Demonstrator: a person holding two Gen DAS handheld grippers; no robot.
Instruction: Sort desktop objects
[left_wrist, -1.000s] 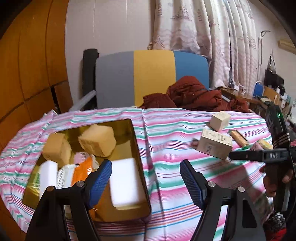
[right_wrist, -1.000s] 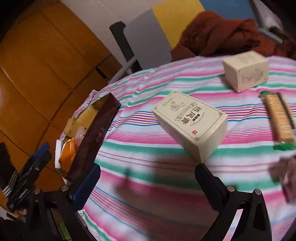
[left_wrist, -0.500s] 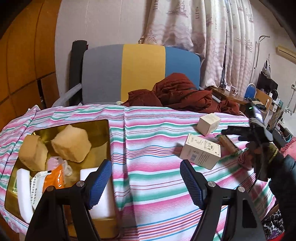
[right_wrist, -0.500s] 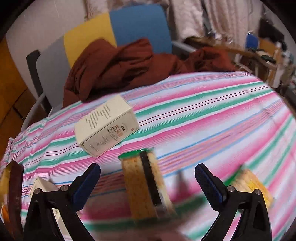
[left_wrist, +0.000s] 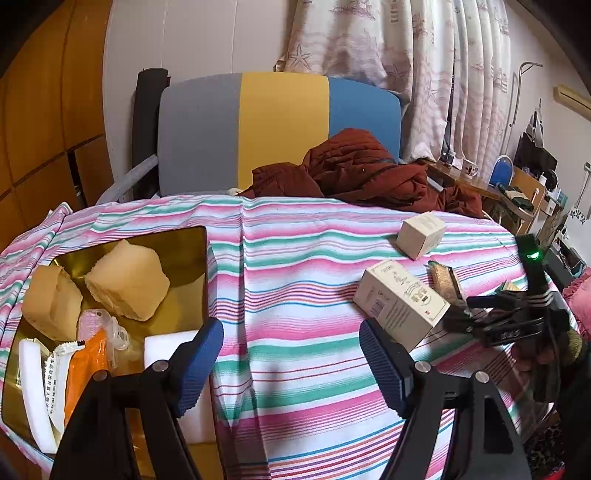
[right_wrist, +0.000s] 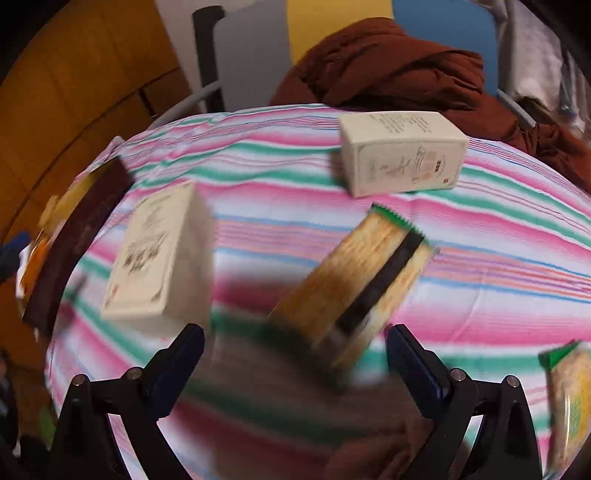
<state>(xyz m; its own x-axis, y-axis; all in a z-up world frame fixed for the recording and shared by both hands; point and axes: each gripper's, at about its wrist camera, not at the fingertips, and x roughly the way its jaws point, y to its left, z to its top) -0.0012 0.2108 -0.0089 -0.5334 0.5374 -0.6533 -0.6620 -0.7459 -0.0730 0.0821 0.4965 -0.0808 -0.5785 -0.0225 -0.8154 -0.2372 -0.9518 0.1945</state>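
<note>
The right gripper (right_wrist: 293, 356) has swung down over the biscuit packet (right_wrist: 354, 284), its jaws spread (just narrowing), gripping nothing.

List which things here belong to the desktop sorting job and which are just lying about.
Part of the job:
- gold tray, already holding sponges and packets
- two cream boxes
- cracker packs
- right gripper, open over the nearer pack
- left gripper, open, empty

Just lying about:
- striped cloth
- brown garment
- chair
- curtain
</note>
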